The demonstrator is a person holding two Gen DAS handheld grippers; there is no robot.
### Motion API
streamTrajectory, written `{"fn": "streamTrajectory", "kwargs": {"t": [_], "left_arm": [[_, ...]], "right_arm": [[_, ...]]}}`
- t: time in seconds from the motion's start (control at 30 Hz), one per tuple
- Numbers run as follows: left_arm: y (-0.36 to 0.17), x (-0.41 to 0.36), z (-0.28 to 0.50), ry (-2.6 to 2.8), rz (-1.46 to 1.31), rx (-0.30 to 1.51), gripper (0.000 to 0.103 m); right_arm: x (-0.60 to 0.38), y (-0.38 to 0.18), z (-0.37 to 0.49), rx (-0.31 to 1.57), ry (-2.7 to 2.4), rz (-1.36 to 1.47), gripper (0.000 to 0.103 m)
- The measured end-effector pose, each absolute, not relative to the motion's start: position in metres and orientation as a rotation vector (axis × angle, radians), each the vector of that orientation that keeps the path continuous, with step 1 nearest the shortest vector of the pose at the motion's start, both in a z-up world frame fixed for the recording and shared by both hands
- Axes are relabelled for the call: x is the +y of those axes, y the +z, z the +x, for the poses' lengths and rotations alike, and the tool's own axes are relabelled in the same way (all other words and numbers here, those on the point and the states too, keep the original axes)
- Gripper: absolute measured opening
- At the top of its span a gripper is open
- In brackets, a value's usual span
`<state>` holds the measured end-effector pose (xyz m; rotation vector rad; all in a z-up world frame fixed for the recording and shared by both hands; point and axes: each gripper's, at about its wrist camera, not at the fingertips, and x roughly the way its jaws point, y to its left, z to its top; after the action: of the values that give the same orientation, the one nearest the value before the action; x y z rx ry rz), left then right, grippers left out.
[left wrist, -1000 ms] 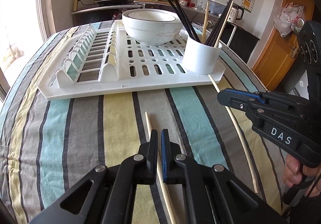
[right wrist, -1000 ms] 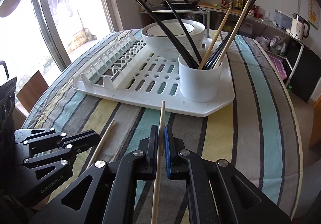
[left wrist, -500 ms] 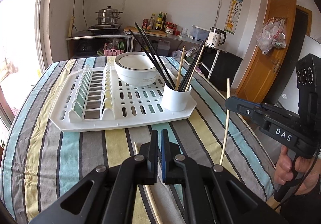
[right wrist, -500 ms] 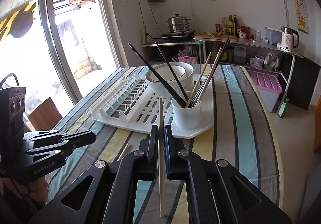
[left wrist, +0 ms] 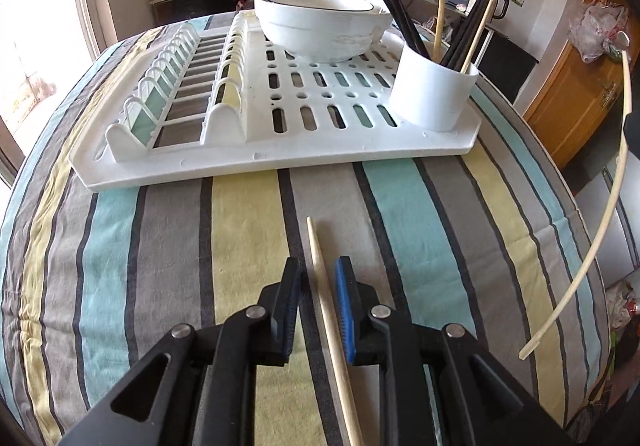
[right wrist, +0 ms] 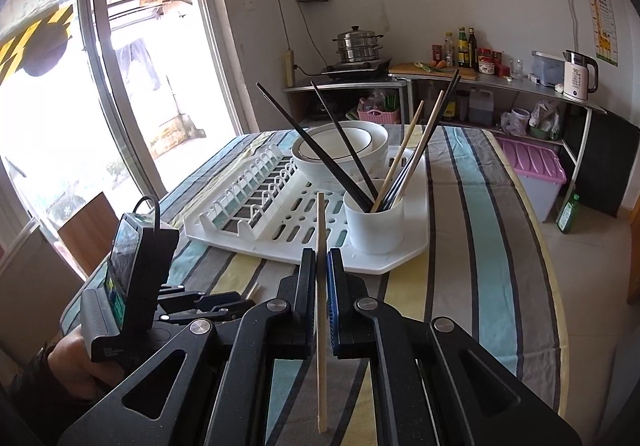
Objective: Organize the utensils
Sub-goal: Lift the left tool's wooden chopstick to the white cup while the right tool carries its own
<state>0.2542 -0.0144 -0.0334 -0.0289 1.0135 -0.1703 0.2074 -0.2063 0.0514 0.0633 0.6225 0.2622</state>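
Change: since half a second ago the left gripper (left wrist: pixel 319 308) has dropped low over the striped cloth (left wrist: pixel 420 214) and parted its jaws around the loose chopstick (left wrist: pixel 320 266); the right gripper (right wrist: pixel 321 302) has risen further, carrying its own chopstick (right wrist: pixel 321 242).
Left claw: released, jaws standing either side of the wooden stick, which lies flat on the cloth just in front of the drying rack (left wrist: pixel 256 150); neither pad appears to touch it.
Right claw: clenched on a pale chopstick, held upright in the air, in front of the rack and left of the white cup (right wrist: pixel 374 224).
Step in hand: judged as pick-up of the last loose stick while the other waits for drop-off.
Next move: likely close the left jaws squarely on the stick, lift it, then tip each one into the cup at the rack's near right corner.
Count: two light chopsticks outside the cup; in the cup, two light ones and several black ones, exact number unclear; one cup; one rack; stacked bowls (right wrist: pixel 340 150) behind the cup, apparently two.
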Motion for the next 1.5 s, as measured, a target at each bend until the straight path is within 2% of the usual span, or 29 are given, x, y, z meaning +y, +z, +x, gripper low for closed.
{"fn": "streamTrajectory", "kwargs": {"t": [0.13, 0.2, 0.27, 0.37, 0.83, 1.5], "left_arm": [[-0.033, -0.021, 0.252, -0.161, 0.011, 1.001, 0.019], [-0.033, -0.023, 0.249, -0.164, 0.023, 0.998, 0.008], [-0.032, -0.021, 0.25, -0.181, 0.0, 1.002, 0.007], [-0.023, -0.019, 0.245, -0.188, -0.015, 0.968, 0.006], [0.083, 0.007, 0.196, -0.258, -0.114, 0.655, 0.006], [0.096, -0.001, 0.183, -0.294, -0.095, 0.611, 0.006]], "right_arm": [[-0.207, 0.051, 0.207, 0.623, 0.259, 0.067, 0.006], [-0.208, 0.051, 0.207, 0.622, 0.257, 0.069, 0.006], [-0.21, 0.051, 0.207, 0.623, 0.255, 0.073, 0.006], [-0.211, 0.052, 0.205, 0.621, 0.254, 0.071, 0.006], [-0.21, 0.06, 0.195, 0.598, 0.25, 0.072, 0.006], [-0.214, 0.073, 0.186, 0.544, 0.237, 0.078, 0.005]]}}
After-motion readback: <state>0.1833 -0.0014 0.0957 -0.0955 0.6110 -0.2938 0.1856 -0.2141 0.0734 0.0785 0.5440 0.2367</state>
